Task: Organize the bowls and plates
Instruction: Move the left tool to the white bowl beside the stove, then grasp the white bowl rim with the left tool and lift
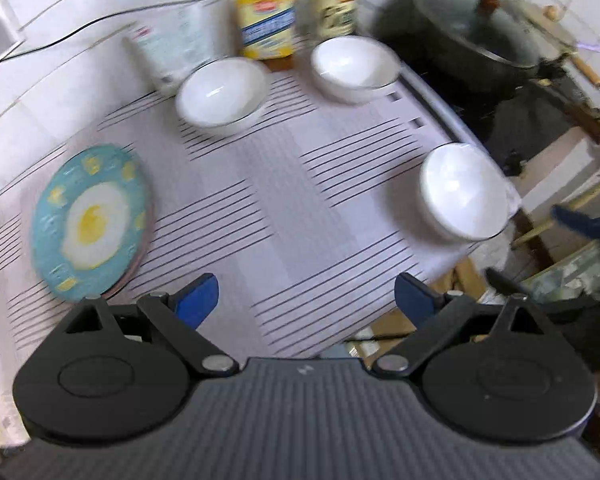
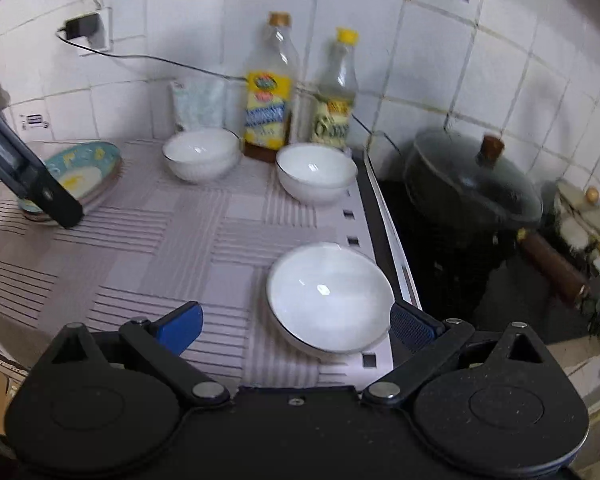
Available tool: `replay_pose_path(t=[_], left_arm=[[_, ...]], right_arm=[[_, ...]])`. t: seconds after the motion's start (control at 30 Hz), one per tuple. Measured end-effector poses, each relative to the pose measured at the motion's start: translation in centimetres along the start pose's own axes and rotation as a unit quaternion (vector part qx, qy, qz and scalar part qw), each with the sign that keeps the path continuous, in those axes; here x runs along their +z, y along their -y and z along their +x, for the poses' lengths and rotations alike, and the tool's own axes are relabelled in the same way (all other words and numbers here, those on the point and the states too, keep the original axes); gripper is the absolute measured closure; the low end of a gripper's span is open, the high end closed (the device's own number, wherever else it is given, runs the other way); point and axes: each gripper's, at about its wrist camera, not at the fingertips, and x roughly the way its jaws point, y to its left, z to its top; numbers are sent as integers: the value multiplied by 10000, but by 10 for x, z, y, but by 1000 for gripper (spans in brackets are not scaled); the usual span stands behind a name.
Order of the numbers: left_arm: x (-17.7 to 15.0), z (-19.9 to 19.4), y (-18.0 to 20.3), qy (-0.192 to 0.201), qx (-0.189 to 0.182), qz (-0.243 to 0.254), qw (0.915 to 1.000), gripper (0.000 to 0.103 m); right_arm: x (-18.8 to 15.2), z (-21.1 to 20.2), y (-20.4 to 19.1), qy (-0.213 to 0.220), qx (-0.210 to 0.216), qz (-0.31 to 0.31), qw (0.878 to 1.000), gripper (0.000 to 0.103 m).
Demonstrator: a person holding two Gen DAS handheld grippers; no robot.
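Observation:
Three white bowls sit on a striped cloth. One [image 1: 222,96] [image 2: 201,154] is at the back left, one [image 1: 355,68] [image 2: 316,172] at the back right, one [image 1: 466,192] [image 2: 329,296] near the cloth's right edge. A blue plate with a fried-egg picture [image 1: 92,222] [image 2: 85,172] lies on the left, on top of other plates. My left gripper [image 1: 306,300] is open and empty above the cloth's front. My right gripper [image 2: 296,326] is open, its fingers either side of the near bowl's front. The left gripper's body [image 2: 32,176] shows in front of the plate.
Two bottles [image 2: 269,92] [image 2: 336,92] and a white packet [image 2: 198,104] stand against the tiled wall. A lidded black pot [image 2: 472,180] sits on the stove at the right. A charger [image 2: 82,26] and cable hang on the wall. The cloth [image 1: 284,184] ends at the counter's front edge.

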Motion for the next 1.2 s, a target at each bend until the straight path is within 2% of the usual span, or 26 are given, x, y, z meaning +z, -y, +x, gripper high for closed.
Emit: replay_pose_path(t=[0.1, 0.33, 0.5, 0.6, 0.7, 0.8, 0.87, 0.9, 0.97, 1.2], left_arm=[[4, 19, 18, 71, -229, -85, 9997, 7], [15, 73, 50, 121, -653, -263, 9974, 10], [21, 104, 66, 262, -1170, -414, 9919, 13], [28, 124, 73, 199, -1217, -604, 9905, 25], [30, 142, 73, 64, -1219, -919, 9883, 38], [30, 151, 73, -12, -1138, -850, 9899, 53], [30, 153, 73, -71, -1126, -781, 9905, 69], [31, 153, 73, -86, -1149, -762, 9904, 70], [32, 153, 73, -131, -1247, -754, 9892, 80], [33, 156, 80, -258, -1181, -592, 9909, 85]], right_arm=[[-18, 22, 15, -94, -12, 303, 9995, 2], [-48, 65, 21, 21, 281, 138, 9995, 2], [-63, 102, 25, 130, 210, 159, 9996, 2], [-66, 107, 26, 509, 238, 191, 9982, 2], [-66, 112, 28, 699, 289, 390, 9964, 2], [-70, 114, 31, 905, 383, 524, 9938, 2], [-71, 119, 31, 996, 387, 527, 9929, 3], [-72, 120, 31, 1020, 395, 550, 9925, 3], [-72, 119, 33, 1062, 433, 637, 9914, 4], [-67, 119, 32, 917, 459, 696, 9923, 4]])
